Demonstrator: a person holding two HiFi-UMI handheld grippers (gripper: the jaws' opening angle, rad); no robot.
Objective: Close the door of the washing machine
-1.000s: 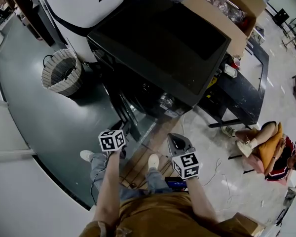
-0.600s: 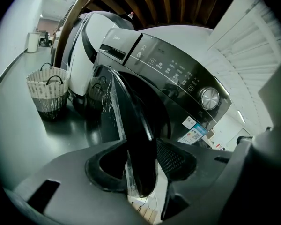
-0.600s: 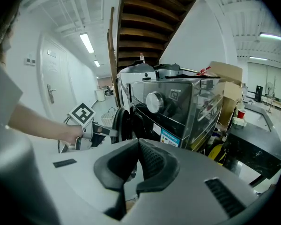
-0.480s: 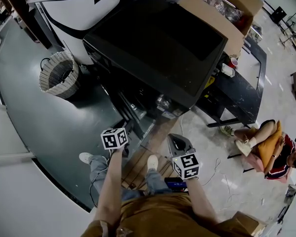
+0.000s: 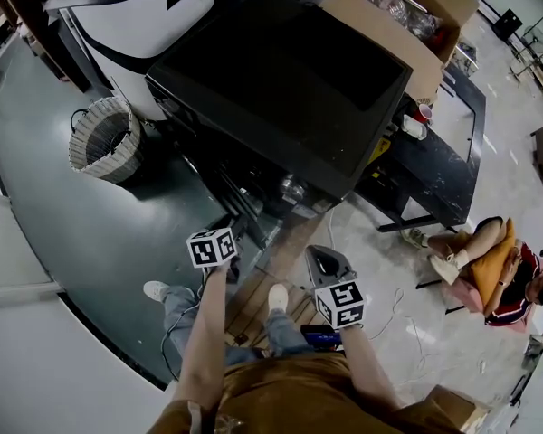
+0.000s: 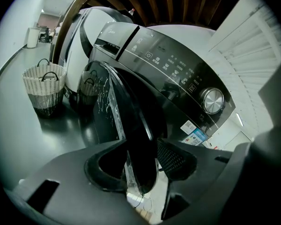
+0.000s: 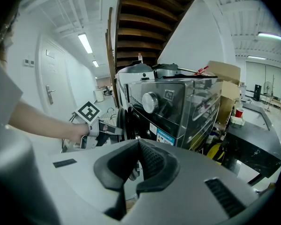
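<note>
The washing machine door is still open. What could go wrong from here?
1. The left gripper has just been opening its jaws. The edge of the door sits loosely between them, so a push may slip off.
2. A gripper astride that edge might get caught against the washing machine as the door shuts.

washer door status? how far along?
Done: nothing latched; the round dark glass door stands ajar from the black washing machine. In hand: left gripper straddles the door's edge, jaws just opened, pads off it. Left: swing it shut. Idle: right gripper, shut.
</note>
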